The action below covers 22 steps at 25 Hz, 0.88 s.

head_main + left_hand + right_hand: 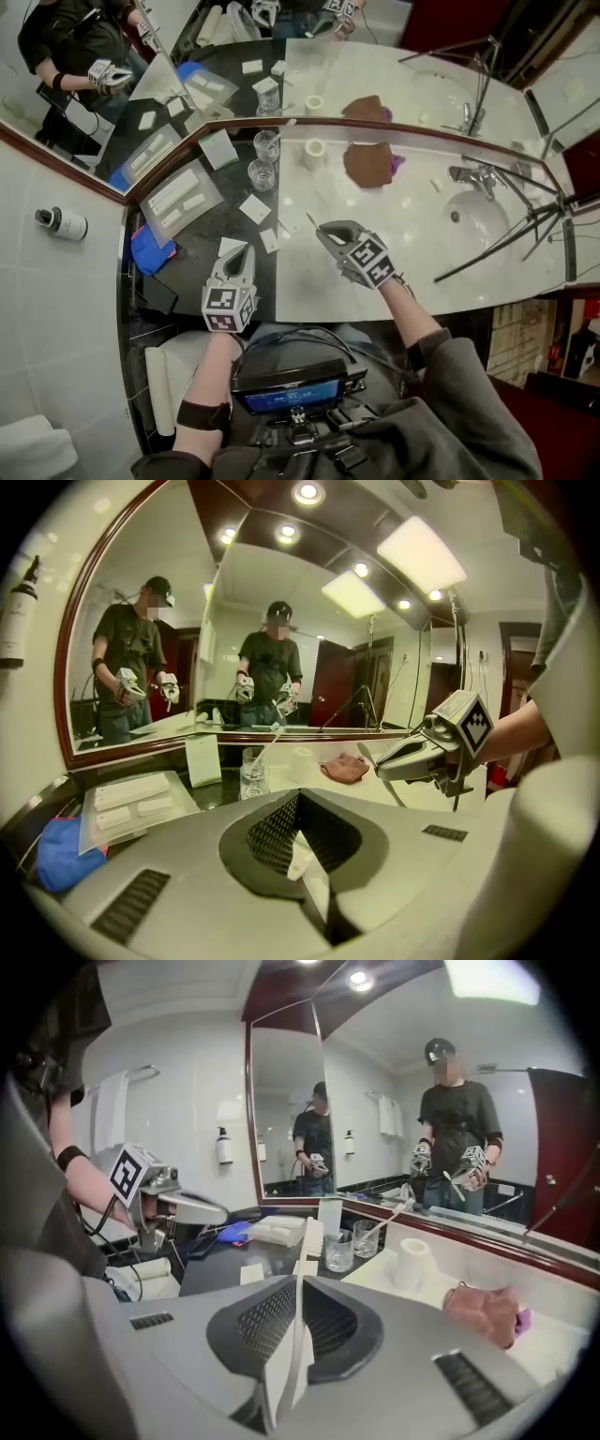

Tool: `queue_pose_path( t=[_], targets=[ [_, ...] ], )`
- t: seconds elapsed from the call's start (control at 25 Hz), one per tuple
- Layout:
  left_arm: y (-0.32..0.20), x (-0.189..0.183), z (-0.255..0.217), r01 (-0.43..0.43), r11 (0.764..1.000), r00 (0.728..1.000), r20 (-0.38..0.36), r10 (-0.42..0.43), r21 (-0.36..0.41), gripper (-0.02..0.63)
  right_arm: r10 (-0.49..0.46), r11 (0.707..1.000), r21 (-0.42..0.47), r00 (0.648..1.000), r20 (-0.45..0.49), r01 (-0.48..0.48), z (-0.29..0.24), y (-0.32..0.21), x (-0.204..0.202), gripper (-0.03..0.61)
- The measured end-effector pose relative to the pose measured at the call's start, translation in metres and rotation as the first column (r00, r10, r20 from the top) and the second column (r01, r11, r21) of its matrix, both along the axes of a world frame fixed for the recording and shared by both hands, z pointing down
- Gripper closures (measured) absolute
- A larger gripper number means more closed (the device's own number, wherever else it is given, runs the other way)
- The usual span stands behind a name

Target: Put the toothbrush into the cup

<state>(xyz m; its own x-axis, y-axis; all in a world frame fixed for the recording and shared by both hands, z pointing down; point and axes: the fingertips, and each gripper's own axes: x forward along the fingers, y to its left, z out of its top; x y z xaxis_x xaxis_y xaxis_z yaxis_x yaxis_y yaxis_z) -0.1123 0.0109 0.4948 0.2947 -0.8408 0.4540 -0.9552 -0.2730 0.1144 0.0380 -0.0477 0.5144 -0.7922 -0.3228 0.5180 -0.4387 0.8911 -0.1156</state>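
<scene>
My right gripper [324, 231] is held above the white counter, shut on a white toothbrush [298, 1335] that runs up between its jaws; the brush's tip [310, 221] pokes out ahead. Two clear glass cups stand at the back near the mirror: the near cup [262, 174] is empty, and the far cup [266, 144] has another toothbrush [395, 1214] leaning in it. The cups are well ahead and left of the right gripper. My left gripper [246, 253] hovers over the dark counter, shut, with a small white scrap of wrapper [306, 857] pinched in its jaws.
A white paper roll [314, 153] and a brown cloth [367, 164] lie right of the cups. The sink [474, 221] with its tap [473, 175] and tripod legs [506, 234] are far right. A tray of amenities [178, 199], a blue cloth [150, 251] and white cards [254, 208] sit left.
</scene>
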Motion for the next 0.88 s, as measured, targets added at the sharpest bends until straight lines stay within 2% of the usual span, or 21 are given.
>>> queue_pose_path(
  t=[0.28, 0.52, 0.88],
  targets=[
    [-0.002, 0.008, -0.004, -0.028, 1.0, 1.0, 0.008, 0.028, -0.005, 0.612, 0.175, 0.985, -0.022, 0.972, 0.157, -0.173, -0.014, -0.015, 0.028, 0.538],
    [-0.003, 0.005, 0.002, -0.031, 0.999, 0.999, 0.015, 0.031, -0.024, 0.612, 0.265, 0.964, -0.038, 0.925, 0.271, -0.265, -0.025, -0.035, 0.014, 0.538],
    [-0.051, -0.021, 0.004, 0.011, 1.0, 1.0, 0.007, -0.011, 0.01, 0.612, 0.409, 0.904, -0.074, 0.801, 0.438, -0.421, -0.038, -0.114, -0.032, 0.537]
  ],
)
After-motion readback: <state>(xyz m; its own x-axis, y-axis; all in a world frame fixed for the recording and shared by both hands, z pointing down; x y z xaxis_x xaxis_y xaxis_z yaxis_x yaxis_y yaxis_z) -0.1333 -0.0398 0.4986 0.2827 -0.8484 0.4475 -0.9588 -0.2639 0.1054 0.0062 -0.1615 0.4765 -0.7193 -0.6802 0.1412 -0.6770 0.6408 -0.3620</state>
